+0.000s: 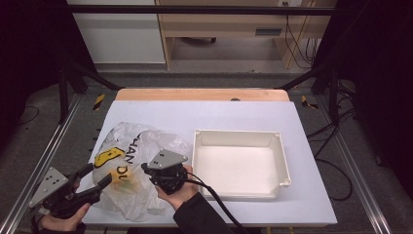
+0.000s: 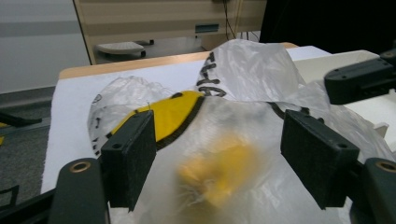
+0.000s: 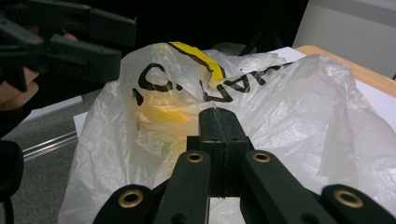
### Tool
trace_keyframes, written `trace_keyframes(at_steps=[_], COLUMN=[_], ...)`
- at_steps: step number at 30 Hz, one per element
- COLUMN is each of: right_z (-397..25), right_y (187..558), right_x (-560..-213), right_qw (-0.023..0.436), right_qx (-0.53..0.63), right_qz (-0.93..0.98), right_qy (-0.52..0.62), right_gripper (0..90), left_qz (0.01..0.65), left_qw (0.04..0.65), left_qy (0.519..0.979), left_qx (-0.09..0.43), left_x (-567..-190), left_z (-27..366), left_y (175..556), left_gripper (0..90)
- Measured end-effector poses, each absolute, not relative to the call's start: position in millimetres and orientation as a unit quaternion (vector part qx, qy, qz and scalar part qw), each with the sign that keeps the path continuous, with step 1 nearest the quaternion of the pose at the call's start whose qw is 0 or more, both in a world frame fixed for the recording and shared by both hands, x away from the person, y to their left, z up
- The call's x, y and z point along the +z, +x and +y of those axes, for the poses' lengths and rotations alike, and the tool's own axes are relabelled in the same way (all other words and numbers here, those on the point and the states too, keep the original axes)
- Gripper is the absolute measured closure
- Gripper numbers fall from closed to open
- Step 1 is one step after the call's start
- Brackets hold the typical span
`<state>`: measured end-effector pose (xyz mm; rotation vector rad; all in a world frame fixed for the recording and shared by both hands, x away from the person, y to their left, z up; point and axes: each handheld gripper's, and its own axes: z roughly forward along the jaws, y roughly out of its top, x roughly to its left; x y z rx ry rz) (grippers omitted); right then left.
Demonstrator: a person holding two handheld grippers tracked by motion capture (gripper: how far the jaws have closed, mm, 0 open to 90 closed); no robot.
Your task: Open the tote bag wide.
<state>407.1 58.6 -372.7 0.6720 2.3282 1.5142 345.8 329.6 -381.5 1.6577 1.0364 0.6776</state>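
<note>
Tongs work from both sides: the right tongs [image 3: 218,122] are clamped on a fold of the plastic bag [image 1: 139,161], probably to pin it, while the left tongs [image 2: 219,158] gape wide around something yellow inside. That bag lies at the white bench's [image 1: 243,114] near-left, beside an empty white tray [image 1: 282,161]. Dark frames, cables and cabinets surround.

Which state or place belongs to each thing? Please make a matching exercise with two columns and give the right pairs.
Things:
1. left gripper
2. right gripper
3. white tray
4. plastic bag

States or places:
a. empty, on the right of the bag
b. shut on the bag's film
c. open, fingers on both sides of the bag
d. crumpled, with something yellow inside

Pairs: 1-c, 2-b, 3-a, 4-d
</note>
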Motion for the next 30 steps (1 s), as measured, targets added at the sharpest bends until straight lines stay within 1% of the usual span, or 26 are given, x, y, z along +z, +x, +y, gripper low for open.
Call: trace_keyframes(at_steps=[13, 17, 19, 26, 30], right_z=[70, 73, 74, 76, 76], right_y=[413, 412, 411, 410, 409], right_x=[-367, -366, -365, -364, -364], right_qw=[0.135, 0.132, 0.13, 0.129, 0.127], right_qx=[0.531, 0.536, 0.538, 0.538, 0.537], right_qz=[0.806, 0.805, 0.804, 0.806, 0.808], right_qy=[0.222, 0.218, 0.216, 0.209, 0.207], right_gripper=[90.0, 90.0, 90.0, 90.0, 85.8], left_qz=[0.403, 0.404, 0.406, 0.41, 0.416], left_qw=[0.492, 0.479, 0.47, 0.451, 0.451], left_qy=[0.726, 0.733, 0.736, 0.747, 0.745], left_qx=[0.263, 0.263, 0.268, 0.267, 0.262], left_x=[-387, -391, -393, -396, -397], left_z=[301, 294, 291, 289, 293], left_y=[353, 356, 357, 359, 359], left_gripper=[24.3, 26.0, 32.1, 66.0, 83.2])
